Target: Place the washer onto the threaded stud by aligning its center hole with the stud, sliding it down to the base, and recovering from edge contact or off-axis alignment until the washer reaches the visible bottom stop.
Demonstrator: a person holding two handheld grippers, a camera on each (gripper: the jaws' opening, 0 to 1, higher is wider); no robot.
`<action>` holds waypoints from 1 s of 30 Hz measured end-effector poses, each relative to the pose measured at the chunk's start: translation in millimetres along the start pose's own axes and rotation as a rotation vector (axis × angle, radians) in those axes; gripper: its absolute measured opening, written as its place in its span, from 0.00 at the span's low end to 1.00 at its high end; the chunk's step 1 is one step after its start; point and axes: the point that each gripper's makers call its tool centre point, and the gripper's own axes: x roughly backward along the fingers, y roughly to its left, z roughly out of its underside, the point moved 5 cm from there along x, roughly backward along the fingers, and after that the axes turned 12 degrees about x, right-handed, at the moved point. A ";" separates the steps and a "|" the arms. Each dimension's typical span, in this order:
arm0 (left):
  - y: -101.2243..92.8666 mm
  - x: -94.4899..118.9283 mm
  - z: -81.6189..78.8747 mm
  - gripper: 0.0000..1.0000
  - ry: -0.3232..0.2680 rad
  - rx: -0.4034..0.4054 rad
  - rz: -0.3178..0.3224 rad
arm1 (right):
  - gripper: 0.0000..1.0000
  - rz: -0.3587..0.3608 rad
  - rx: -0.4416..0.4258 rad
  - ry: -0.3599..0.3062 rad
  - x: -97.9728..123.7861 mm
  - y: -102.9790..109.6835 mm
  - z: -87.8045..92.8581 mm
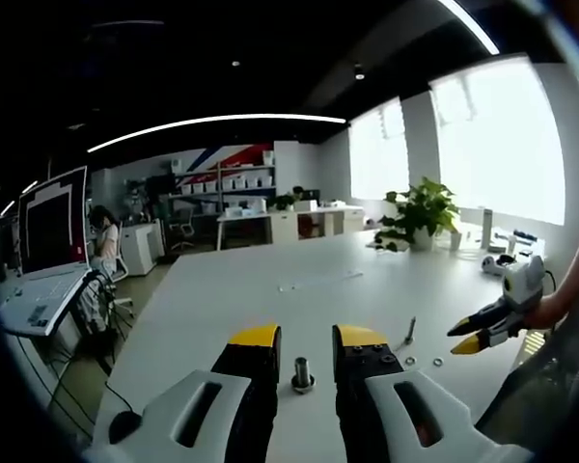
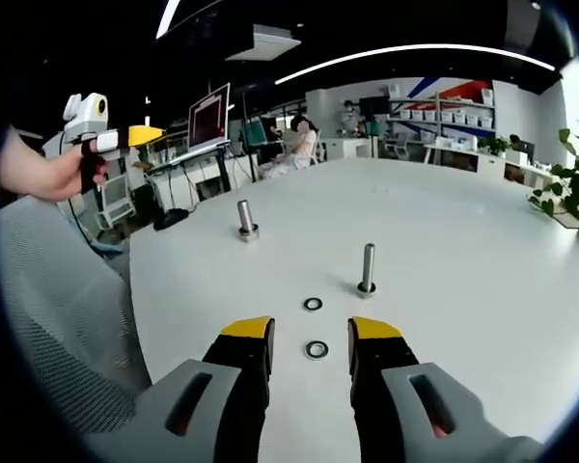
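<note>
**Both grippers open over white table, washers loose**

Right gripper (image 2: 309, 340), black jaws with yellow tips, stands parted and empty; a small flat metal washer (image 2: 317, 349) lies on the table in the gap between the tips, touching neither. Left gripper (image 1: 306, 338), same build, also parted and empty, its tips either side of a short metal stud with a nut at its base (image 1: 303, 374), not touching it.

Large white table (image 2: 444, 222) carries everything. The right gripper view adds a tall threaded metal stud (image 2: 367, 269) upright just beyond the washer, a second flat washer (image 2: 313, 304) beside its base, and the short stud farther off to the left. No washer sits on either stud.

The left gripper view adds a green potted plant (image 1: 420, 214) at the table's far edge and an open laptop (image 1: 48, 231) on a side desk.
</note>
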 end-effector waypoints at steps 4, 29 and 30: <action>0.4 0.2 2.2 0.19 0.013 -0.004 -0.002 | 0.32 -0.004 -0.016 0.001 -1.9 3.1 9.3; 0.9 -1.4 11.1 0.19 0.061 -0.019 -0.010 | 0.26 -0.032 0.044 -0.037 -19.5 -2.2 34.3; 1.0 -1.5 11.6 0.19 0.063 -0.022 -0.011 | 0.26 -0.031 0.056 -0.043 -20.7 -1.4 33.8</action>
